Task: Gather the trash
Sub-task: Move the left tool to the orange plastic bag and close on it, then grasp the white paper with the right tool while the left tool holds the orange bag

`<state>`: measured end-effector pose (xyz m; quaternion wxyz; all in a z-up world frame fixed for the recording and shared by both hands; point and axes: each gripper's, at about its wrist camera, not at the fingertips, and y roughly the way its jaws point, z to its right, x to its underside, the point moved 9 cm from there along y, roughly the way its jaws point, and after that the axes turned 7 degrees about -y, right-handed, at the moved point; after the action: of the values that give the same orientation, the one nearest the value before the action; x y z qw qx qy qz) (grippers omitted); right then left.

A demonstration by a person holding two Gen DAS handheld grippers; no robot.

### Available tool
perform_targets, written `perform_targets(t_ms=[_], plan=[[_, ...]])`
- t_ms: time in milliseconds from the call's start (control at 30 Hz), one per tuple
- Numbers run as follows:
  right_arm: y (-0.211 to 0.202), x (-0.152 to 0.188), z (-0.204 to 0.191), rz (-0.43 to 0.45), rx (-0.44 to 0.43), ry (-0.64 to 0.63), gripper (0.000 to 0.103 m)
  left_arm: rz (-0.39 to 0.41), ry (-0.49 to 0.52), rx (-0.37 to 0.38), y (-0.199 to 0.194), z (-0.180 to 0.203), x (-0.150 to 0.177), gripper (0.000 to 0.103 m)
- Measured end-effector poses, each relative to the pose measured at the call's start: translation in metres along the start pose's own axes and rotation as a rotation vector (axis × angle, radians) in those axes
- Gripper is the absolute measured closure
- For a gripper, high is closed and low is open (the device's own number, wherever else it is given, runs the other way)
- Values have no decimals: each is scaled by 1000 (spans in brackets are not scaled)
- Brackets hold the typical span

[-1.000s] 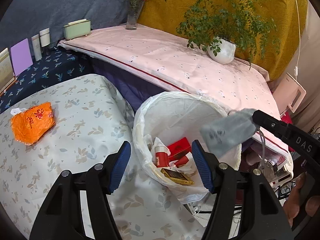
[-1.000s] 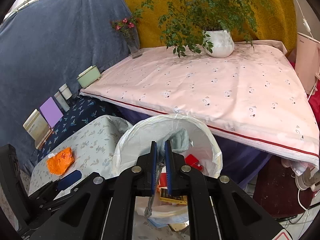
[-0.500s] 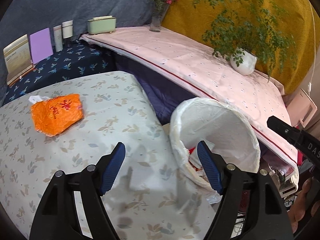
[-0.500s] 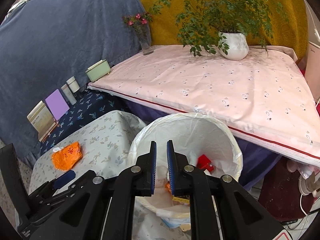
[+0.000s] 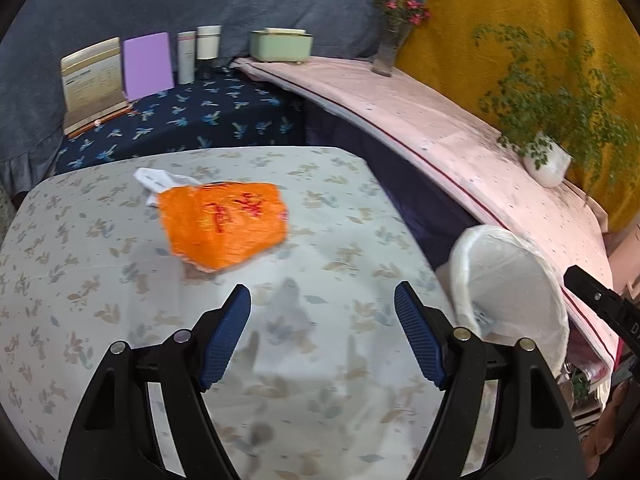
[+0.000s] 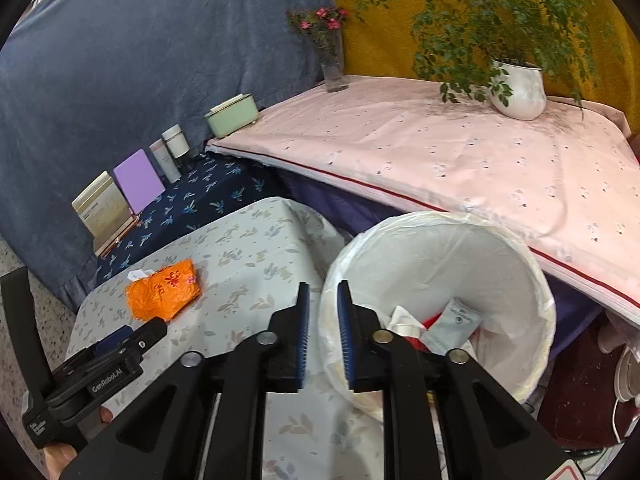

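Left hand-held gripper (image 5: 322,308) gapes over the tablecloth (image 5: 340,208), orange packet (image 5: 224,224) ahead, bin (image 5: 516,280) beside.

The left gripper (image 5: 322,332) is matte black plastic with two angular arms, each tipped by a dark blue pad (image 5: 226,336) with a fine ribbed grid; round silver screws (image 5: 182,335) sit at the arm joints; the right gripper (image 6: 323,334) has the same black frame, blue ribbed pads and silver screws; seen from the right wrist, the left unit's black body carries white lettering reading GenRobot.AI (image 6: 109,380); bare fingertips (image 6: 60,454) show at its handle
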<state>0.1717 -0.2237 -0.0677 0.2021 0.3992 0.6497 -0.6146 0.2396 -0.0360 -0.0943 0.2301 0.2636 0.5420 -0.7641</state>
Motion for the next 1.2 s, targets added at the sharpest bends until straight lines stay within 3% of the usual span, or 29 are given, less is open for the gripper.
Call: perform_targets(t_ms=[400,733,933,1100,1200], plan=[[36,6,-59,-47,-52,-61,79,-9,-102,-92,19,-83,-22,32],[71,11,-99,-91,-86,-101,79,-40,-125,-95,56,-106,-42,34],[85,13,-113,-110,-96,-117,79,-74,-120,-86,76,-109,-45,54],[90,16,-121,-121,-100,-126,79,-104,-103,-75,80,-110,-39,90],[90,17,-127,-122,-104,-134,79,-101,-117,-51,69,-112,-35,94]])
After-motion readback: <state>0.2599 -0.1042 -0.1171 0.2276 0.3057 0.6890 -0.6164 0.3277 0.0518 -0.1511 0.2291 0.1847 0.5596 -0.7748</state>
